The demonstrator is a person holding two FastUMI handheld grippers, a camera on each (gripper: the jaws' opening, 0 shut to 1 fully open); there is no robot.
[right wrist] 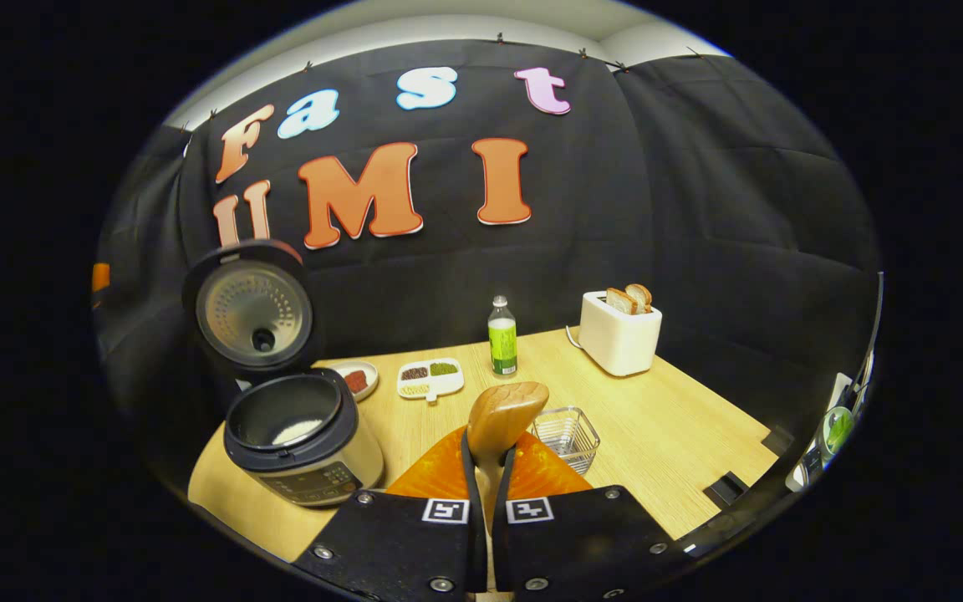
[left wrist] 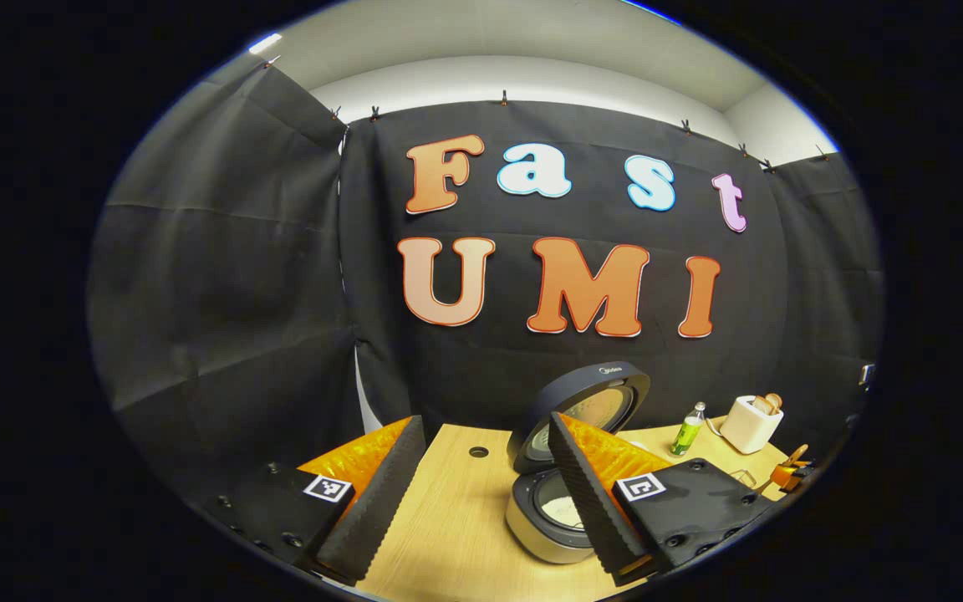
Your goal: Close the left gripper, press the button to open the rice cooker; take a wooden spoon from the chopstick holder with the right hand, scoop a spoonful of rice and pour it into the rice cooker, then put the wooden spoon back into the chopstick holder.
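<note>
The rice cooker [right wrist: 302,439] stands open on the wooden table, its lid [right wrist: 252,309] tipped up and back, with a small heap of white rice [right wrist: 296,431] in the pot. My right gripper [right wrist: 490,456] is shut on the handle of the wooden spoon [right wrist: 505,414], whose bowl stands up above the fingertips; its contents are hidden. Just right of the spoon sits the wire chopstick holder [right wrist: 567,436]. My left gripper [left wrist: 481,502] hangs open above the table's near-left part, with the rice cooker [left wrist: 552,510] partly behind its right finger [left wrist: 590,493].
A green-labelled bottle [right wrist: 501,337] and a white toaster [right wrist: 619,334] with bread stand at the back. A divided plate [right wrist: 430,376] of beans and a small dish [right wrist: 358,380] lie behind the cooker. The table's edge [right wrist: 724,493] runs at the right.
</note>
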